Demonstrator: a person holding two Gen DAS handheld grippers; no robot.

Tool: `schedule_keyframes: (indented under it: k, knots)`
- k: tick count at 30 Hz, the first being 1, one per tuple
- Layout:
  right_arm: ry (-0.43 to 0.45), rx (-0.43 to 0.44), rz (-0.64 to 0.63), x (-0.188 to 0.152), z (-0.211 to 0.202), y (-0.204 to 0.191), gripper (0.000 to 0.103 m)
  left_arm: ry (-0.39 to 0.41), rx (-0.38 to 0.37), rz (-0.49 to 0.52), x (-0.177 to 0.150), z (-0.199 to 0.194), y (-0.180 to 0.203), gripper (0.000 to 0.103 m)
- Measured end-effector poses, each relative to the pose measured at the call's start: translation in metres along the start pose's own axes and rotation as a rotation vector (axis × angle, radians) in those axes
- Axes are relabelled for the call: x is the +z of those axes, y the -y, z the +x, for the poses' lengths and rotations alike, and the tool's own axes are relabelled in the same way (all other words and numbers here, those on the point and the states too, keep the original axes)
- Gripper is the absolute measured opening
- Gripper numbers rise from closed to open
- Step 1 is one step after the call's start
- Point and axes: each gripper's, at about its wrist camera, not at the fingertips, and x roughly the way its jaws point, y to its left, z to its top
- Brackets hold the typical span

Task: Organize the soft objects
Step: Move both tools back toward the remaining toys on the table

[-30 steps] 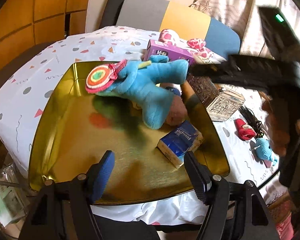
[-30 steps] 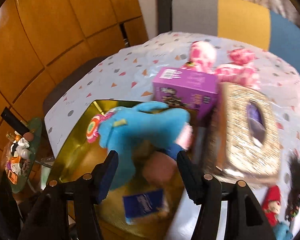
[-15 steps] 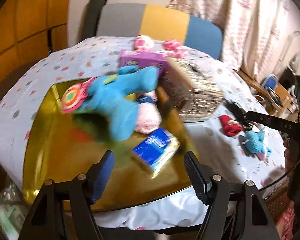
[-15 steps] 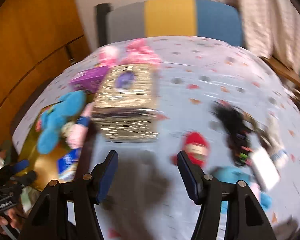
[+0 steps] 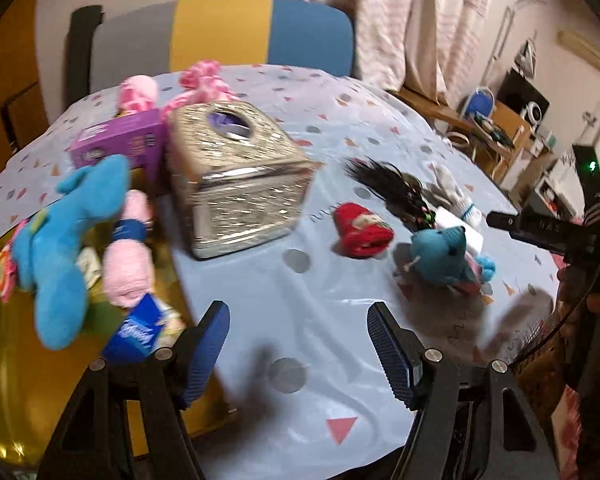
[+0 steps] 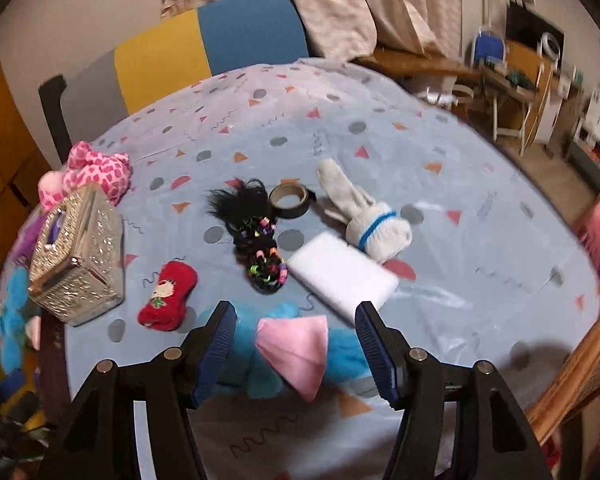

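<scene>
A round table [image 6: 440, 168] under a pale blue cloth with triangles and dots fills both views, a grey, yellow and blue chair [image 5: 224, 36] at its far side. At the left edge lies a gold tray [image 5: 8, 364] holding a big blue plush [image 5: 56, 248], a pink plush with a navy band [image 5: 126, 256] lying against it, and a blue tissue pack [image 5: 138, 334] at the tray's near right corner. Just right of the tray stands a glittery silver tissue box [image 6: 78, 256], with a purple carton [image 5: 116, 144] touching its far left side and a pink heart-print plush [image 6: 96, 172] beyond.

Right of the box, spread over the cloth, are a white sponge block [image 6: 342, 276], a white glove with a blue band [image 6: 364, 216] touching its far corner, a tangle of black hair ties with coloured beads [image 6: 256, 236], a roll of dark tape [image 6: 290, 200] just beyond it, and a red plush [image 6: 168, 296] near the box.

The right gripper [image 6: 294, 346] points steeply down at the near edge of the table, jaws apart and holding nothing; a small blue toy with a pink piece [image 6: 300, 352] lies on the cloth directly below the gap, not pinched. The left gripper [image 5: 298, 350] tilts down over bare cloth just right of the tray, jaws apart and empty. In the left view the right gripper's black body sits at the far right, a hand [image 5: 592, 304] wrapped around its handle.
</scene>
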Motion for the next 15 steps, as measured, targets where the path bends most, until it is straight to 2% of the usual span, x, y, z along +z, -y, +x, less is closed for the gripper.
schedule_keyframes:
  k: [8, 15]
  knots:
    - [-0.025, 0.114, 0.130, -0.003, 0.006, 0.022, 0.066, -0.053, -0.012, 0.010, 0.007, 0.031, 0.024, 0.072]
    - [-0.018, 0.141, 0.152, -0.002, 0.006, 0.024, 0.066, -0.090, -0.038, -0.012, 0.021, 0.059, 0.036, 0.072]
